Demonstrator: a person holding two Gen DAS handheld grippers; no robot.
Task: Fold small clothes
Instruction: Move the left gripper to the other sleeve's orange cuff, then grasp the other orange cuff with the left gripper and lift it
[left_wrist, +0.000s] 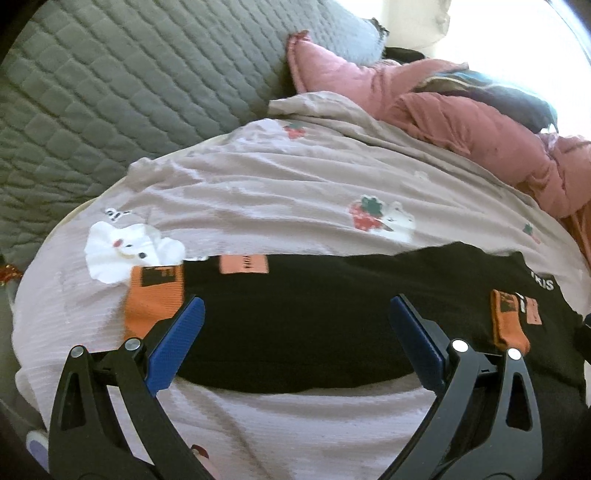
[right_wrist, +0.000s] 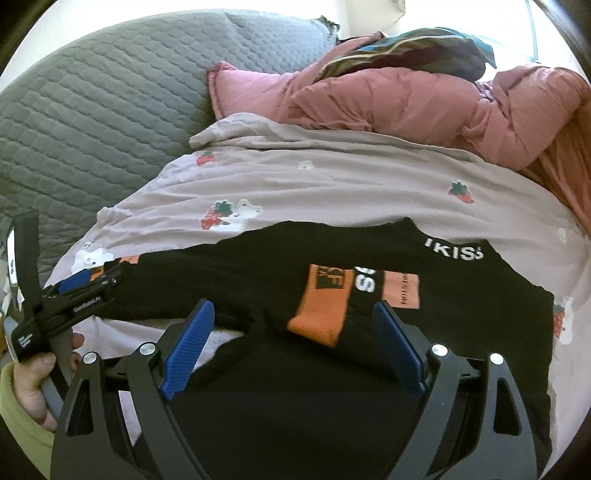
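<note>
A small black garment (left_wrist: 314, 325) with orange cuffs (left_wrist: 155, 299) and white lettering lies spread on a pale pink printed sheet (left_wrist: 295, 184). My left gripper (left_wrist: 295, 314) is open, its blue pads over the garment's left part, holding nothing. In the right wrist view the same garment (right_wrist: 295, 266) fills the middle, with an orange cuff (right_wrist: 321, 306) folded across it. My right gripper (right_wrist: 293, 314) is open above the garment's near part and empty. The left gripper (right_wrist: 74, 291) shows at the left edge over the sleeve end, held by a hand.
A grey quilted cover (left_wrist: 110, 92) lies at the back left. A pink padded jacket (right_wrist: 406, 99) and a dark striped cloth (right_wrist: 406, 51) are heaped at the back right. The printed sheet (right_wrist: 332, 177) stretches beyond the garment.
</note>
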